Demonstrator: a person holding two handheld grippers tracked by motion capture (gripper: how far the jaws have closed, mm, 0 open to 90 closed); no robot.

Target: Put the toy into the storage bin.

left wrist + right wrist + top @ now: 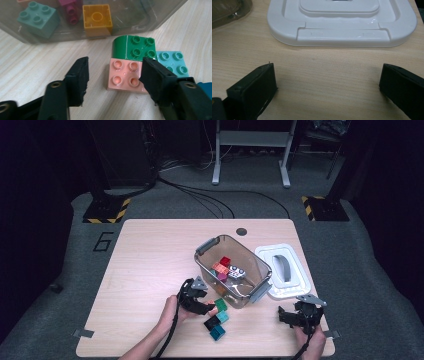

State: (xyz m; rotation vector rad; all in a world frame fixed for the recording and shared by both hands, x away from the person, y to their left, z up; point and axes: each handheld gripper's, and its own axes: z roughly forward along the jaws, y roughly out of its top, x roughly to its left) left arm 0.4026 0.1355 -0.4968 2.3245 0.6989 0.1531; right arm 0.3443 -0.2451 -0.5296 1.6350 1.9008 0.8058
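A pale wooden table [150, 270] is standing on grey carpet in a dim room, with cables and metal stand legs lying behind it and a dark round cap sitting near the table's far edge. A clear plastic bin [260, 270] is resting right of centre, already holding several coloured blocks, and its white lid [295, 287] is lying flat on the table beside it. The left gripper [115, 75] is reaching down over a small cluster of blocks in front of the bin; its jaws are standing about half open around the pink block [125, 76], the right pad touching or nearly touching the block's side and the left pad standing apart from it, so nothing is gripped yet. The pink block is lying on the table, touching a green block [132, 47], with a light teal block [172, 62] just beside it. The likely risk is that the right pad, sitting close to the teal block, is catching that neighbour too, or that a one-sided squeeze is pushing the pink block sideways rather than clamping it. The right gripper [327, 82] is resting near the table's front edge, jaws wide open and holding nothing, facing the lid.
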